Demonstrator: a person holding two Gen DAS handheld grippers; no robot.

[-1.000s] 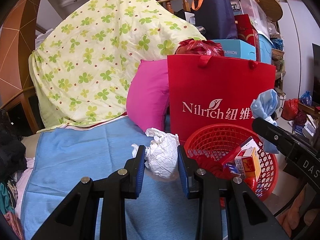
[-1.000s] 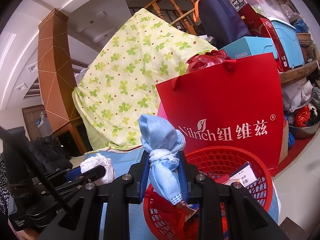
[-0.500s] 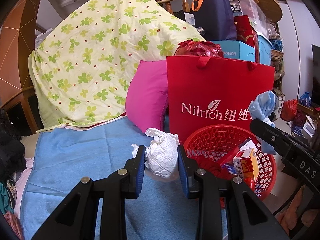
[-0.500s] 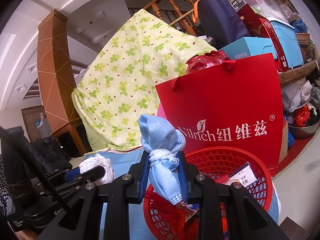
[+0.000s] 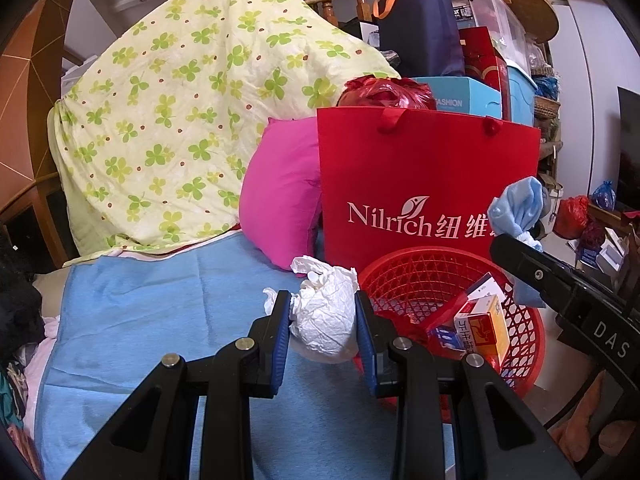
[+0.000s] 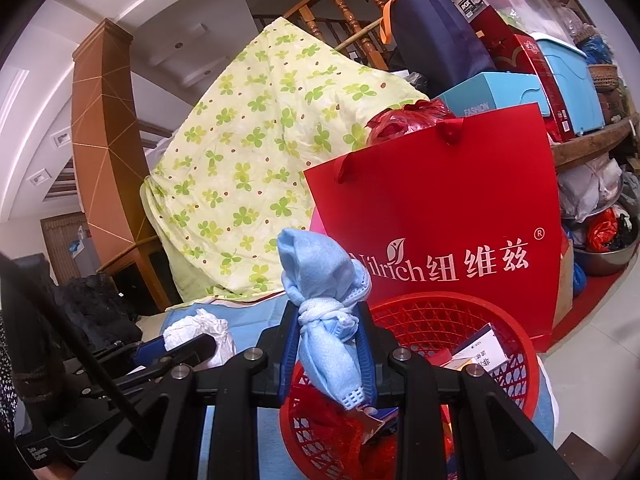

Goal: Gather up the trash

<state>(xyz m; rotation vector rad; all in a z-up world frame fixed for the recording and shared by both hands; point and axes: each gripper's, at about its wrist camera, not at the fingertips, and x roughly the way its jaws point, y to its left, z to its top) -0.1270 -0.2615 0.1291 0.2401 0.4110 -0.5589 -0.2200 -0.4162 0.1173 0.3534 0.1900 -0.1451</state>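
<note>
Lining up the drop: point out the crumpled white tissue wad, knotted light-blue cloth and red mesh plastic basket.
crumpled white tissue wad [image 5: 325, 316], left wrist view, its middle.
knotted light-blue cloth [image 6: 320, 280], right wrist view, upper bulge.
red mesh plastic basket [image 6: 516, 344], right wrist view, right rim.

Red paper bag [image 5: 428, 184] upright. Pink pillow [image 5: 280, 196] touching bag's left side. Clover-print quilt [image 5: 192, 112] heaped left of bag. Blue boxes [image 5: 468, 98] behind bag.
</note>
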